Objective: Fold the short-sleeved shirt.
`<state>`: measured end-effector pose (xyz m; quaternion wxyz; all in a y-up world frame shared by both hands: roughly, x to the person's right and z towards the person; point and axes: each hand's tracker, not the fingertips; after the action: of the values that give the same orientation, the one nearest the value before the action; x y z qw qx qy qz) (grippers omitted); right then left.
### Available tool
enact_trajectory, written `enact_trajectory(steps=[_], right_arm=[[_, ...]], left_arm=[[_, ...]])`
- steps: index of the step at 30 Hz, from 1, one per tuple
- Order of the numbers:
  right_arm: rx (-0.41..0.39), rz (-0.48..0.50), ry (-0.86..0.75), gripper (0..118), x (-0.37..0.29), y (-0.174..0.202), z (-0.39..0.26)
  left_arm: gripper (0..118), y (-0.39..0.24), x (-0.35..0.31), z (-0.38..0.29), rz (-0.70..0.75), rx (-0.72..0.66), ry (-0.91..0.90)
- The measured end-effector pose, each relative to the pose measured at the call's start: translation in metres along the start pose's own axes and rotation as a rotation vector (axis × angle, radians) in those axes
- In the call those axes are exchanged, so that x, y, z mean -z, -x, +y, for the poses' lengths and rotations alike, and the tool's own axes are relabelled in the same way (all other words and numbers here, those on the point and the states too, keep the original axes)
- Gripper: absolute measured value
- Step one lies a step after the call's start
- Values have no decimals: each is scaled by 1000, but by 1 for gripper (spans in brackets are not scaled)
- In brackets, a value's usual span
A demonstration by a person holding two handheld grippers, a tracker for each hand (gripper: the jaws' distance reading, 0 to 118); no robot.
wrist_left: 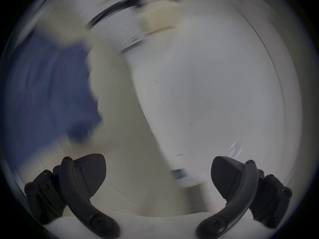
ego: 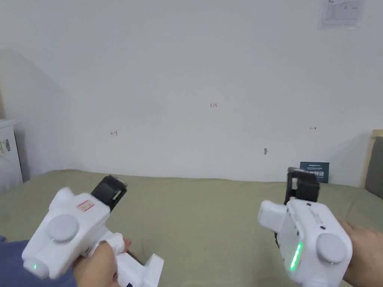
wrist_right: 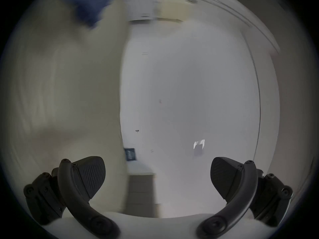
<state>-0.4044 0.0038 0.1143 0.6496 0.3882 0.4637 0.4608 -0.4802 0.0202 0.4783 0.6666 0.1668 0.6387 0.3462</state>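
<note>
A blue shirt [ego: 11, 261] peeks in at the bottom left of the head view, on the olive bed sheet [ego: 202, 216]. It appears as a blurred blue mass [wrist_left: 46, 91] in the left gripper view and as a blue patch [wrist_right: 89, 3] at the top of the right gripper view. My left gripper [ego: 112, 188] is held up above the bed at the left, its jaws wide apart and empty [wrist_left: 158, 175]. At the right my right gripper [ego: 303, 183] is also raised, open and empty [wrist_right: 158, 175]. Both point toward the white wall.
A white wall [ego: 209, 82] rises behind the bed. A small dark blue card [ego: 314, 172] leans against it at the right. A white appliance [ego: 7, 157] stands at the left edge, and a padded headboard [ego: 375, 164] at the right edge.
</note>
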Motion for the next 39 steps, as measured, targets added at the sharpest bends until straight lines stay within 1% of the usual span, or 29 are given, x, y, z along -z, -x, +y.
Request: enact_trajectory(steps=[1, 2, 4, 5, 7, 8, 9, 10, 12, 13, 15, 17, 20, 22, 23, 25, 27, 28, 29, 30, 31, 32, 33, 34, 35, 36, 37, 38, 39], right_arm=[[164, 14, 24, 117, 0, -13, -1], [306, 23, 45, 117, 1, -25, -3], [646, 54, 81, 117, 5, -48, -15], [803, 60, 98, 117, 5, -57, -23], [1137, 67, 116, 117, 9, -65, -45], [1233, 57, 112, 117, 6, -66, -55], [1319, 44, 100, 117, 2, -65, -63], [1343, 19, 101, 117, -2, -61, -67], [1303, -18, 133, 117, -6, -51, -69], [1281, -4, 137, 117, -6, -48, -69], [1273, 35, 139, 117, -7, -41, -66], [1240, 42, 139, 117, -4, -39, -65], [1205, 22, 129, 117, -20, -52, -53], [1216, 29, 124, 117, -19, -59, -51], [1223, 32, 125, 117, -13, -54, -54], [1230, 26, 122, 117, -12, -58, -52], [1227, 27, 122, 117, -14, -64, -49], [1225, 36, 120, 114, -15, -62, -50], [1223, 42, 120, 108, -16, -59, -50], [1213, 41, 126, 92, -19, -54, -49], [1198, 42, 126, 45, -19, -48, -50], [1183, 42, 127, 4, -21, -44, -49], [1170, 41, 140, 0, -22, -39, -48], [1161, 57, 159, 0, -23, -33, -49], [1176, 53, 152, 0, -18, -24, -60], [1197, 87, 156, 0, -19, -21, -63], [1190, 109, 164, 0, -20, -19, -64], [1180, 102, 167, 0, -21, -16, -63], [1169, 101, 167, 0, -31, -26, -59]], left_arm=[[118, -21, -7, 5, 44, 241, -65], [118, -37, -11, 2, 50, 422, -127], [118, -62, -23, -7, -11, 723, -230], [118, -68, -28, -9, -33, 812, -257], [118, -81, -36, -24, -11, 988, -331], [118, -85, -37, -30, 3, 1026, -354], [118, -82, -38, -32, -6, 1029, -353], [118, -81, -38, -34, -27, 984, -336], [118, -79, -37, -38, -55, 883, -291], [118, -73, -33, -37, -39, 833, -284], [118, -69, -32, -40, 8, 772, -298], [118, -63, -32, -39, -3, 732, -314], [118, -63, -29, -35, -4, 747, -270], [118, -63, -26, -34, 10, 767, -257], [118, -63, -25, -32, 10, 767, -244], [118, -65, -23, -29, 23, 762, -226], [118, -66, -21, -28, 74, 787, -199], [118, -65, -20, -29, 62, 784, -201], [118, -62, -20, -30, 51, 781, -198], [111, -60, -20, -32, 51, 780, -189], [69, -56, -21, -36, 44, 770, -170], [5, -53, -23, -40, 39, 762, -167], [0, -49, -25, -47, 45, 751, -186], [0, -46, -22, -50, 49, 739, -186], [0, -41, -22, -53, 94, 723, -215], [0, -36, -23, -53, 69, 712, -207], [0, -31, -21, -52, 52, 704, -190], [0, -30, -20, -52, 62, 707, -185], [0, -29, -20, -51, 79, 705, -179]])
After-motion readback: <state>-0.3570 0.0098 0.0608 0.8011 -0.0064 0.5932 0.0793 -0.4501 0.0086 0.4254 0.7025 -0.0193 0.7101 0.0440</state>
